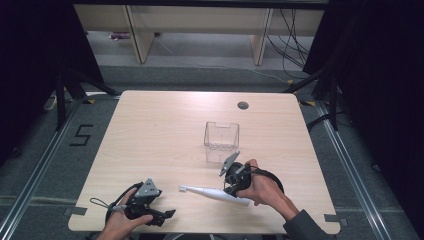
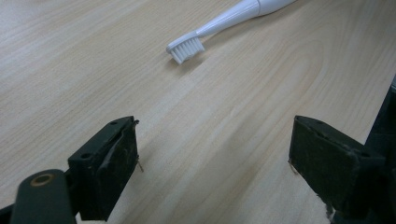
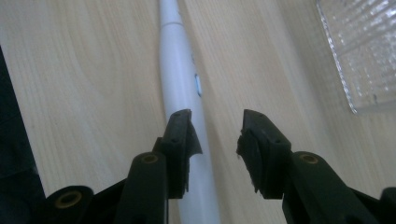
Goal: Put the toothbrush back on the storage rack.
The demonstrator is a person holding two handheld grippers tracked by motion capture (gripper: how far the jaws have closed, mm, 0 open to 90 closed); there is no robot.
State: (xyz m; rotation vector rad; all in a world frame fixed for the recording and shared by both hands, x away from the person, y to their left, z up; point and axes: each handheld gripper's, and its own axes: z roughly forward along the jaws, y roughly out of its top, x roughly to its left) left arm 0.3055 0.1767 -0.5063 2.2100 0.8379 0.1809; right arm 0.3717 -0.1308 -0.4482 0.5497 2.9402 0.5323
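Left gripper (image 1: 167, 214) at the near table edge, about 7 o'clock from table centre, in a hand (image 1: 120, 225). Jaws spread wide, nothing between them, bare table (image 2: 224, 121) under them in the left gripper view. Brush head of the toothbrush (image 2: 186, 49) lies ahead of the jaws at roughly 12 o'clock, well apart.

Toothbrush (image 1: 215, 194) flat on the table at about 5 o'clock from centre, white, bristle end towards 9 o'clock, handle end under the right hand (image 1: 265, 192).

Right gripper (image 1: 227, 187) over the handle. Jaws parted, not pressing: in the right gripper view the handle (image 3: 180, 79) runs on towards 12 o'clock, passing beneath the left jaw rather than in the gap (image 3: 217, 135). Whether that jaw touches it, cannot tell.

Clear box (image 1: 221, 137) stands farther off, near table centre, at 12 o'clock from the right gripper, apart from it. Its ribbed wall (image 3: 364, 56) sits at 2 o'clock in the right gripper view.

Round hole (image 1: 243, 105) in the tabletop beyond the box, towards the far edge.
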